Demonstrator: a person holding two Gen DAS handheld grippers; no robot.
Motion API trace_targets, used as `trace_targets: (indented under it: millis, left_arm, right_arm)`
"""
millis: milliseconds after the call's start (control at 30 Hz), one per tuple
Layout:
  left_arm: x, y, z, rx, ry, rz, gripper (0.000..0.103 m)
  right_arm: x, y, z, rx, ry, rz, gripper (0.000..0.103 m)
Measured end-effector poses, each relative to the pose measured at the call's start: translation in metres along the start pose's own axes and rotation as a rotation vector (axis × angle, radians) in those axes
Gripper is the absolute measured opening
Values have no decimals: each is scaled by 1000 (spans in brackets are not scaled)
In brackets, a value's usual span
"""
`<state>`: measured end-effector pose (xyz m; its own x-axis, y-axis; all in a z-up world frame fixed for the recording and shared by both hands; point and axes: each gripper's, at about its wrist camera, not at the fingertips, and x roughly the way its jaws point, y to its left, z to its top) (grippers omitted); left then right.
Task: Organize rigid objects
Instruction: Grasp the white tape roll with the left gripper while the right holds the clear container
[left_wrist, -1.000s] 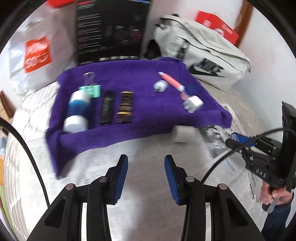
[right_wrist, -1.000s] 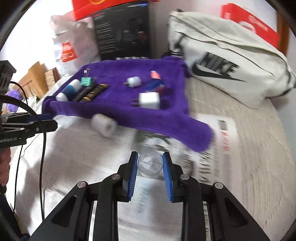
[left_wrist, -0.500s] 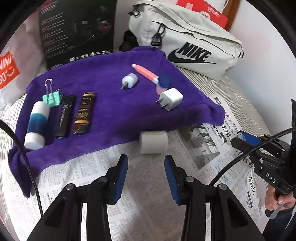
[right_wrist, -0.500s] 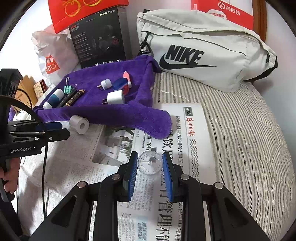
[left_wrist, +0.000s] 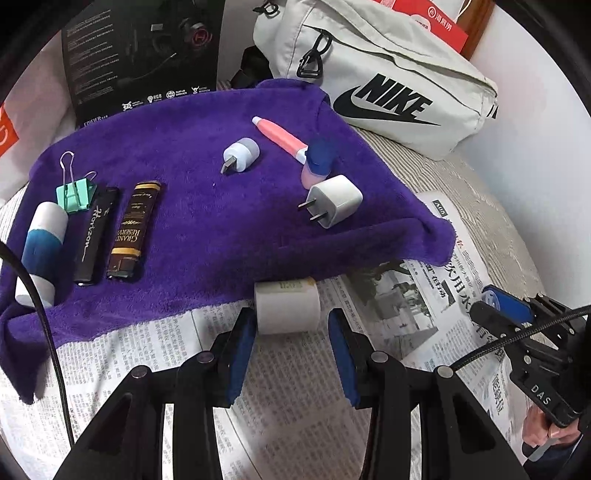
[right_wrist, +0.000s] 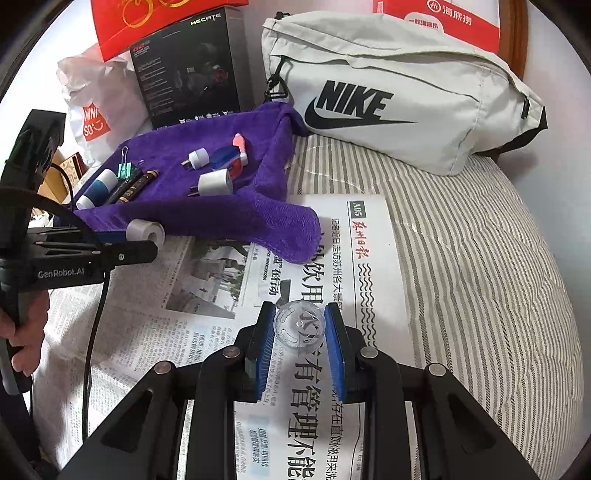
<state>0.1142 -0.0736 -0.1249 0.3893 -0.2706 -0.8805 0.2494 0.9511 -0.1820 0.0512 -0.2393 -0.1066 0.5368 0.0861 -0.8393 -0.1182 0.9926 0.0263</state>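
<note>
Reaching down over the newspaper (left_wrist: 295, 424), my left gripper (left_wrist: 291, 332) frames a white roll of tape (left_wrist: 287, 308) that lies on its side at the near edge of the purple towel (left_wrist: 221, 221); the roll sits between my blue pads (left_wrist: 242, 354), the left one right against its end and the right one clear of it, so the jaws stand open around it. On the towel, from my left view, lie a blue-and-white tube (left_wrist: 40, 251), a green binder clip (left_wrist: 75, 195), a black lighter (left_wrist: 96, 236), a brown lighter (left_wrist: 135, 230), a small round plug (left_wrist: 240, 155), a pink tube (left_wrist: 280, 138), a blue cap (left_wrist: 319, 157) and a white charger (left_wrist: 334, 201). A white Nike bag (left_wrist: 388, 85) rests behind the towel. At the right edge my other tool shows, gripped in a hand (left_wrist: 543, 432). From my right view, my right gripper (right_wrist: 300, 332) is clamped narrowly on a clear plastic disc (right_wrist: 300, 326), both blue pads pressed to its rim, above the newspaper (right_wrist: 332, 258) spread on a striped bedcover (right_wrist: 480, 277). The tape roll (right_wrist: 144, 230) appears at the left, by the tips of my left tool, with the towel (right_wrist: 229, 206) and its row of small items just behind.
</note>
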Motion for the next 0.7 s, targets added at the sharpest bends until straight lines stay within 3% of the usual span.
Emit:
trace_targets:
  millis: [300, 400, 533, 700]
  left_arm:
    - [8, -9, 10, 14, -5, 58, 37]
    - [10, -12, 10, 28, -9, 80, 37]
    - [9, -12, 8, 49, -24, 111, 29]
    - [6, -9, 4, 75, -39, 97, 29]
  right_arm:
    - [1, -4, -1, 21, 1, 18, 27]
    - [4, -6, 0, 46, 4, 68, 27]
    - [9, -3, -2, 51, 9, 80, 27]
    - [13, 2, -4, 40, 13, 89, 27]
